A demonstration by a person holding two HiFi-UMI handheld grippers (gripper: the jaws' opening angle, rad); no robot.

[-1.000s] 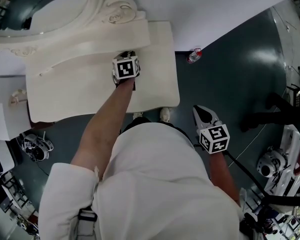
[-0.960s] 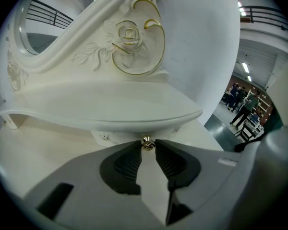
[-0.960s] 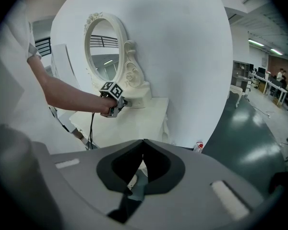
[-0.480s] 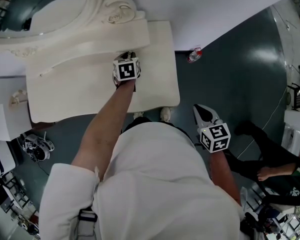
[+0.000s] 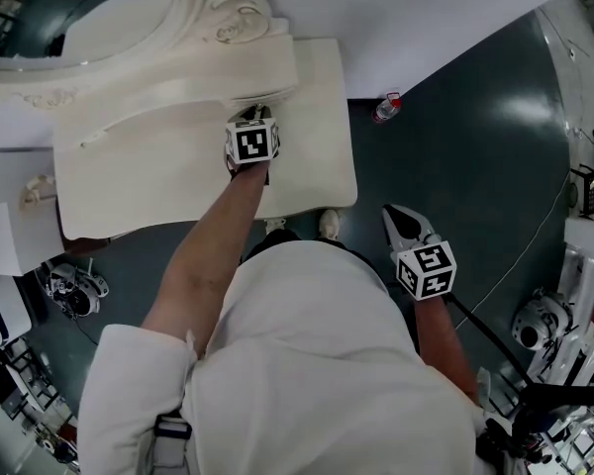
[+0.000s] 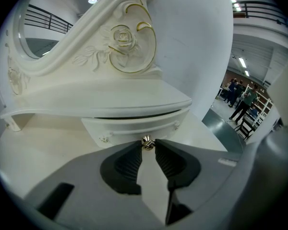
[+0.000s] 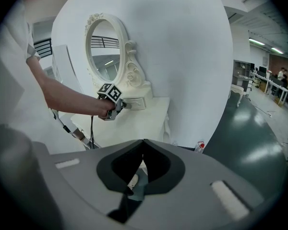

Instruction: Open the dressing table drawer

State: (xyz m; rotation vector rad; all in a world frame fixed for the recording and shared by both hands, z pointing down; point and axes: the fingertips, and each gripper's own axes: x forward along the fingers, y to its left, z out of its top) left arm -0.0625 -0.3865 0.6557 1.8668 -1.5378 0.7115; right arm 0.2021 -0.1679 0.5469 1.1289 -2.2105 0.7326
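The cream dressing table (image 5: 158,181) stands against the white wall under an oval mirror (image 5: 109,18). Its small drawer (image 6: 134,126) sits below the shelf with a dark slit above its front. A round metal knob (image 6: 147,142) is at the middle of the drawer front. My left gripper (image 6: 147,145) is shut on that knob, with both ribbed pads pressing its sides. In the head view the left gripper (image 5: 256,113) reaches over the tabletop to the drawer. My right gripper (image 5: 391,214) hangs off the table's right side over the floor, and in its own view its tips (image 7: 143,142) meet with nothing between them.
A small bottle with a red label (image 5: 384,109) stands on the dark floor by the wall, right of the table. Shoes (image 5: 327,226) show at the table's front edge. Equipment and cables (image 5: 544,344) crowd the floor at the right and lower left.
The left gripper has shifted very slightly toward me, still on the knob. The right gripper has not moved. A person's legs seen at the right earlier have left the view.
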